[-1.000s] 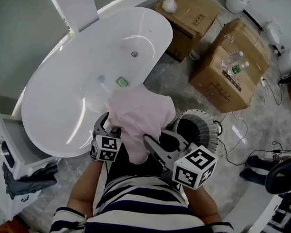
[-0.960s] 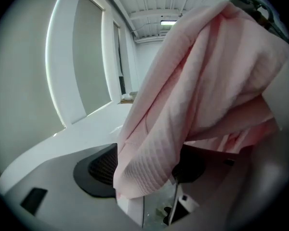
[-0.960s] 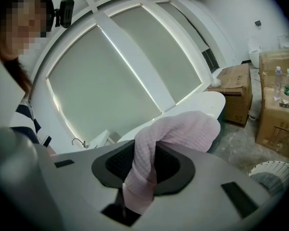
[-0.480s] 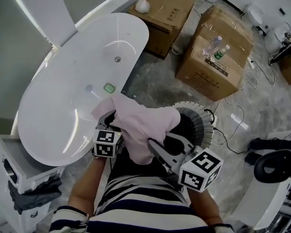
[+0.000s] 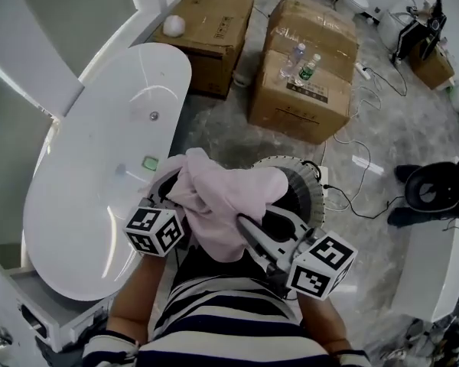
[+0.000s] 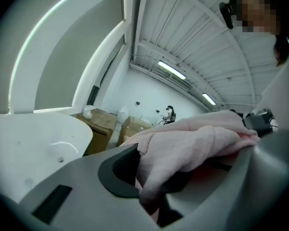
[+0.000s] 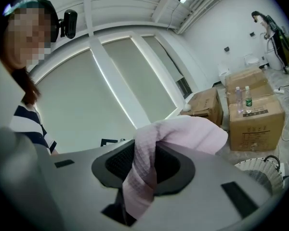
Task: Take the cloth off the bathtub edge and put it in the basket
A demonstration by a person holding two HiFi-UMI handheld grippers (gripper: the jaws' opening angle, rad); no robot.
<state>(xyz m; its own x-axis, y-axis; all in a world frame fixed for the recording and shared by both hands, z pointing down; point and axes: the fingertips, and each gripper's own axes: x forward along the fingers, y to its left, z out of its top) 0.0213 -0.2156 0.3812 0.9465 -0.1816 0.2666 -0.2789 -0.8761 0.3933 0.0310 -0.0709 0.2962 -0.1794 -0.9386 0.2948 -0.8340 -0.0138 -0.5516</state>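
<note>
A pale pink cloth (image 5: 222,205) hangs bunched between both grippers, over the floor between the white bathtub (image 5: 84,174) and the round wire basket (image 5: 315,192). My left gripper (image 5: 174,192) grips its left side; its jaws have just been closing with the cloth (image 6: 197,143) between them, and the fabric is pinched in the left gripper (image 6: 156,191). On the cloth's lower right fold my right gripper (image 5: 249,232) is shut, and a twisted strip of cloth (image 7: 144,172) runs down through the right gripper (image 7: 137,186). The cloth partly hides the basket (image 7: 260,170).
Two cardboard boxes (image 5: 214,25) (image 5: 310,82) stand beyond the tub, the nearer one with bottles (image 5: 300,61) on top. A green item (image 5: 150,162) lies in the tub. A white cabinet (image 5: 30,312) is at lower left, cables and a black chair base (image 5: 432,186) at right.
The cloth has come off the tub's edge and moved right toward the basket with both grippers. The left gripper rose, turned and closed on the cloth.
</note>
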